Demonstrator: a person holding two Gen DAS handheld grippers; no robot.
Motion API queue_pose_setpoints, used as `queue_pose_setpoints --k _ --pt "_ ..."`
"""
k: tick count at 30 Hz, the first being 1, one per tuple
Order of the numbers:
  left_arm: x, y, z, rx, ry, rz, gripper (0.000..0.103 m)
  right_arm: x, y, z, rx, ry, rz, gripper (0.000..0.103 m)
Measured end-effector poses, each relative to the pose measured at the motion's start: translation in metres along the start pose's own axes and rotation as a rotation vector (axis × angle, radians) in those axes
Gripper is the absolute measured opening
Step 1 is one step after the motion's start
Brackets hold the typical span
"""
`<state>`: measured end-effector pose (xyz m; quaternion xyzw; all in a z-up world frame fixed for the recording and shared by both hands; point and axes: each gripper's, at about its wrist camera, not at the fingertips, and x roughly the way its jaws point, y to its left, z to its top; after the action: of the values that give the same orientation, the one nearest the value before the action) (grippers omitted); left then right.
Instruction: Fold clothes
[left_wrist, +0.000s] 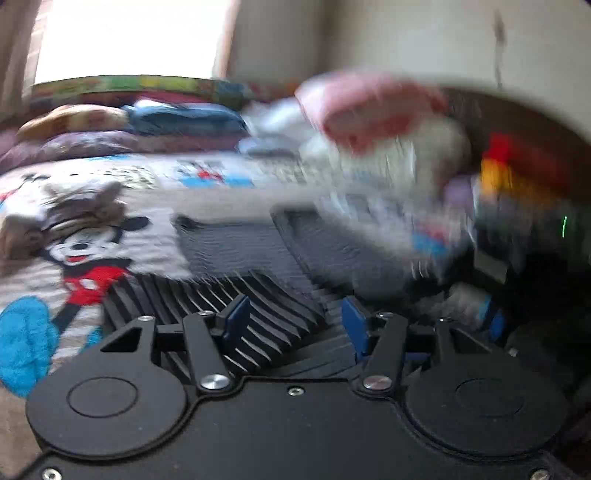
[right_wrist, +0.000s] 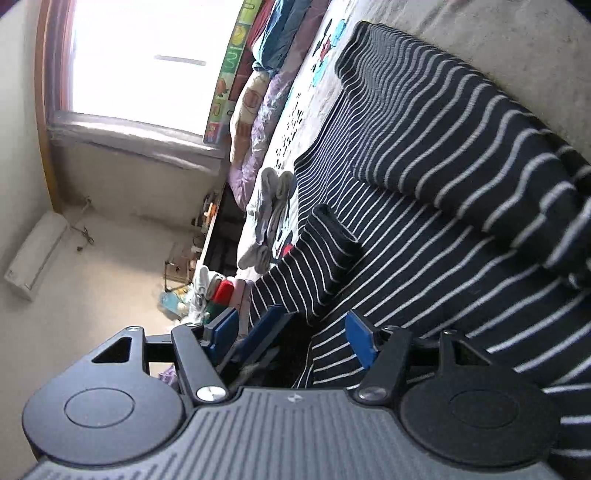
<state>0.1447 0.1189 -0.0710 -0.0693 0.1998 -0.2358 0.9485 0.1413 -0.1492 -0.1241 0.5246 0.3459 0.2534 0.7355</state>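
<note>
Striped sweater (right_wrist: 424, 206) – dark with thin white stripes – spread on the cartoon-print bedspread (left_wrist: 110, 229), left gripper (left_wrist: 295, 321) just above its cloth, fingers spread with nothing pinched, right gripper (right_wrist: 291, 332) likewise parted over a folded sleeve (right_wrist: 314, 266), grey socks (right_wrist: 269, 206) beyond, stacked bedding (left_wrist: 110, 125) farthest

I get daylight from the window (right_wrist: 140, 55), blown out to white in both views. My left view is smeared by motion blur, worst at right; my right view is sharp, tilted, fisheye-bent at edges.
</note>
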Motion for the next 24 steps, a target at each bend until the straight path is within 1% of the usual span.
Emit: queue_pose_setpoints --k 2,5,7,9,12,19,21,24 --pt "-0.014 0.027 0.004 -0.162 -0.079 0.053 0.054 0.005 0.005 0.002 -0.014 0.003 -0.013 0.071" --pt "-0.03 0.066 0.0 -0.418 -0.186 0.149 0.055 0.014 0.01 0.006 -0.017 -0.008 -0.061 0.072" --pt "-0.039 0.086 -0.006 -0.556 -0.243 0.17 0.055 0.021 0.01 0.01 0.001 -0.017 -0.085 0.072" --pt "-0.046 0.098 -0.01 -0.647 -0.291 0.167 0.055 0.029 0.011 0.013 0.004 -0.021 -0.101 0.071" --pt "-0.051 0.104 -0.011 -0.697 -0.326 0.155 0.055 0.043 0.015 0.019 -0.001 -0.016 -0.141 0.071" --pt "-0.056 0.105 -0.008 -0.688 -0.331 0.147 0.055 0.066 0.024 0.019 0.026 -0.042 -0.232 0.07" --pt "-0.06 0.104 -0.009 -0.693 -0.337 0.139 0.055 0.069 0.025 0.014 0.046 -0.053 -0.231 0.07" --pt "-0.063 0.104 -0.01 -0.69 -0.343 0.13 0.055 0.073 0.022 0.015 0.062 -0.085 -0.238 0.062"
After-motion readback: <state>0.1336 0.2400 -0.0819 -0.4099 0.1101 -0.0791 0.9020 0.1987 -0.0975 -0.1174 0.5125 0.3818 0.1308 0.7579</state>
